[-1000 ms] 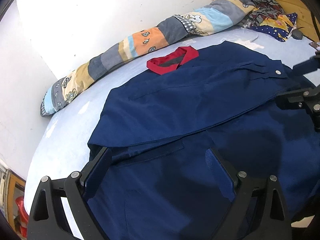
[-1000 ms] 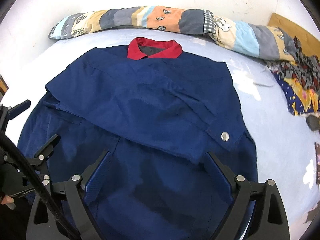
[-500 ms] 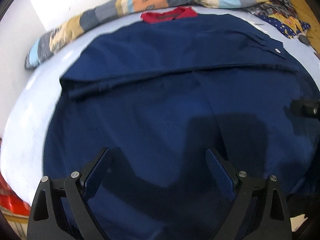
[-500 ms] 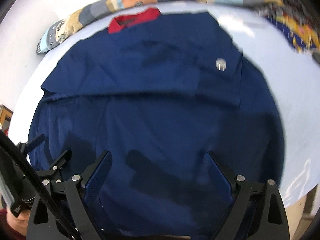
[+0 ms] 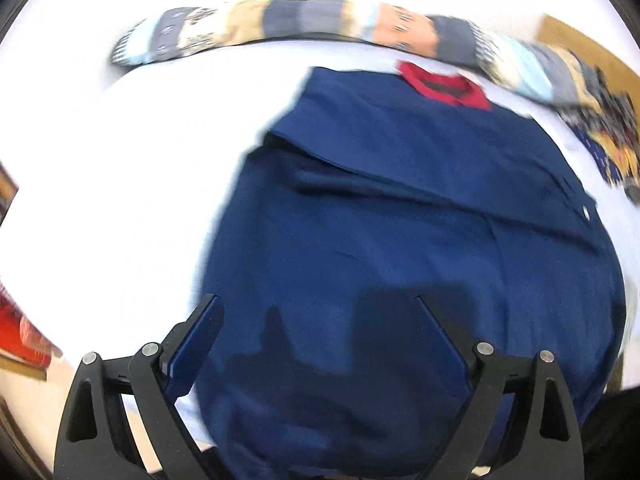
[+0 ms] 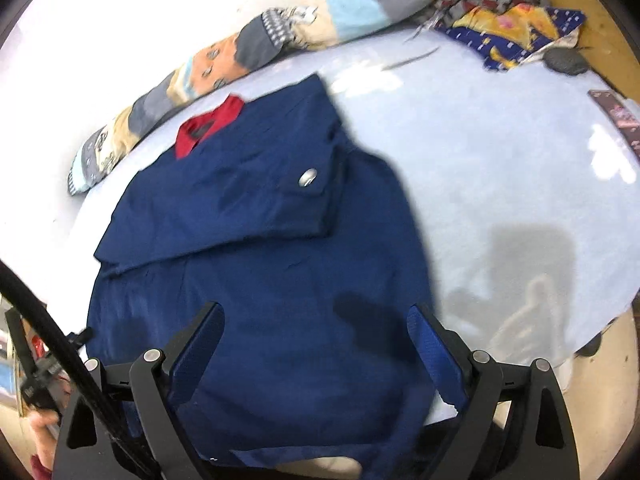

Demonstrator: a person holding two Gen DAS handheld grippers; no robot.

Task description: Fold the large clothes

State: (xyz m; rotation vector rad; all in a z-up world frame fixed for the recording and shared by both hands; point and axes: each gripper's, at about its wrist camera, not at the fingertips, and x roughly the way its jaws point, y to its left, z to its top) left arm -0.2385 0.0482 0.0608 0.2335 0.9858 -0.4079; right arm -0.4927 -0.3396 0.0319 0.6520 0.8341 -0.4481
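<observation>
A large navy blue jacket [image 5: 400, 232] with a red collar [image 5: 444, 86] lies flat on a pale blue bed, its sleeves folded across the chest. A silver snap [image 6: 307, 179] shows on the folded cuff. My left gripper [image 5: 316, 320] is open and empty, over the jacket's lower left part near the hem. My right gripper [image 6: 314, 324] is open and empty, over the jacket's lower right part [image 6: 280, 272]. The hem hangs over the bed's near edge [image 6: 312, 460].
A long patchwork bolster [image 5: 320, 24] lies along the wall behind the collar. A pile of patterned cloth [image 6: 512, 28] and a dark round object [image 6: 566, 60] sit at the far right corner. The bare sheet [image 6: 500, 152] stretches right of the jacket. Something red [image 5: 20, 340] stands off the bed's left side.
Both grippers have drawn back toward the hem and swung apart, the left one to the jacket's left side, the right one to its right side. Both stay open. The jacket has not moved.
</observation>
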